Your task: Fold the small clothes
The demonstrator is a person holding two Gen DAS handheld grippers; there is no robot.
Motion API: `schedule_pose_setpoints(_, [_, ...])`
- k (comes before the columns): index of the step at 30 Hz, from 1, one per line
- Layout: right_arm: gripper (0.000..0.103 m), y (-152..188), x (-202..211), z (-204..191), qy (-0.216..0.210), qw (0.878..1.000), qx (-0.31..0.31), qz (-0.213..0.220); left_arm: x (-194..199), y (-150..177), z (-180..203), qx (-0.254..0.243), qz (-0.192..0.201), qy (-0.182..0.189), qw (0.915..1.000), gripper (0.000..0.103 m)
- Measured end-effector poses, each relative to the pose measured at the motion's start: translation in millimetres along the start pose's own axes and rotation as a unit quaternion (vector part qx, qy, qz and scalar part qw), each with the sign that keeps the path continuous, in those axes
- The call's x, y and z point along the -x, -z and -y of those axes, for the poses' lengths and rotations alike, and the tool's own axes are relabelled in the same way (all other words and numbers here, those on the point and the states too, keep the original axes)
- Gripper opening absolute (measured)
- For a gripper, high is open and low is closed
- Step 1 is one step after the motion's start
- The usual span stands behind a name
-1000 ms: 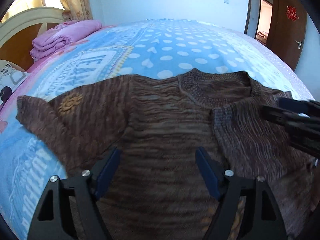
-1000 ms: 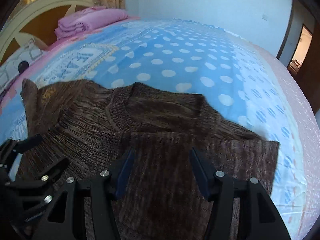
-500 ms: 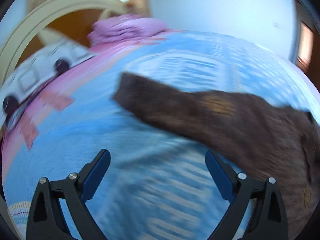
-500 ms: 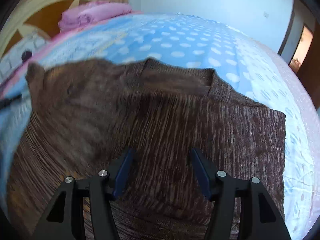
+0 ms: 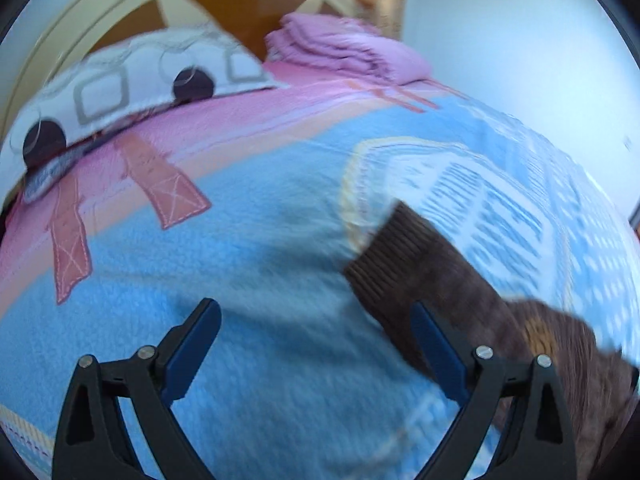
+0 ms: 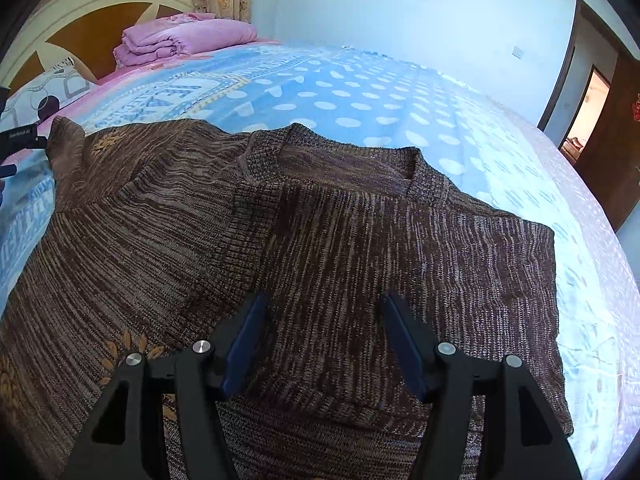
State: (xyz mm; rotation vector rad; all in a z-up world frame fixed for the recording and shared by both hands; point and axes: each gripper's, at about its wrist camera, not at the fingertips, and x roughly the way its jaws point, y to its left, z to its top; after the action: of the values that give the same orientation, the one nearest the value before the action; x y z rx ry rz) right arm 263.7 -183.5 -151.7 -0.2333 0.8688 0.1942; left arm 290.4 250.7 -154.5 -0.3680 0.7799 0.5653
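A brown knitted sweater (image 6: 328, 240) lies flat on the blue blanket (image 6: 360, 92), neck away from me. Its right sleeve is folded in over the chest; its left sleeve stretches out to the left. My right gripper (image 6: 324, 340) is open and empty just above the sweater's lower front. In the left wrist view the left sleeve's ribbed cuff (image 5: 396, 256) lies on the blanket (image 5: 240, 260), and my left gripper (image 5: 316, 344) is open and empty, its right finger (image 5: 436, 352) next to the cuff. The left gripper's tip shows at the right wrist view's left edge (image 6: 16, 140).
A folded pink quilt (image 6: 180, 40) and a white patterned pillow (image 5: 132, 80) lie by the wooden headboard (image 6: 80, 28). A door (image 6: 616, 136) stands at the far right. The bed's edge curves off to the right.
My left gripper has swung left off the sweater's body to the left sleeve cuff. My right gripper has drawn back a little, showing more of the sweater.
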Motion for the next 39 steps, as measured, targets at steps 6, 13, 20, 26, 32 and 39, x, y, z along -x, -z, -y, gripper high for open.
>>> schedule_pose_setpoints(6, [0.064,1.2,-0.1,0.2,-0.001,1.000,-0.003,0.001,-10.6,-3.7,-6.5,0.047,-0.024,0.048,0.9975,0.098])
schedule_pose_setpoints(13, [0.065,1.7,-0.1,-1.1,0.006,1.000,0.000,0.004,-22.0,-9.3,-4.6,0.084,-0.045,0.093,0.9911,0.078])
schedule_pose_setpoints(20, [0.065,1.2,-1.3,-1.3,0.007,1.000,0.000,0.005,-25.0,-8.2,-2.0,0.081,-0.059,0.124,0.9873,0.009])
schedule_pose_setpoints(26, [0.066,1.6,-1.4,0.0,0.006,1.000,-0.001,0.006,0.5,-9.5,-16.6,0.106,-0.043,0.163,0.9800,0.006])
schedule_pose_setpoints(32, [0.066,1.7,-1.3,0.2,0.006,1.000,-0.001,0.006,25.4,-13.6,-25.2,0.120,-0.035,0.216,0.9683,0.006])
schedule_pose_setpoints(39, [0.066,1.9,-1.2,0.6,0.006,1.000,-0.001,0.006,53.6,-21.4,-18.4,0.142,-0.024,0.265,0.9534,0.006])
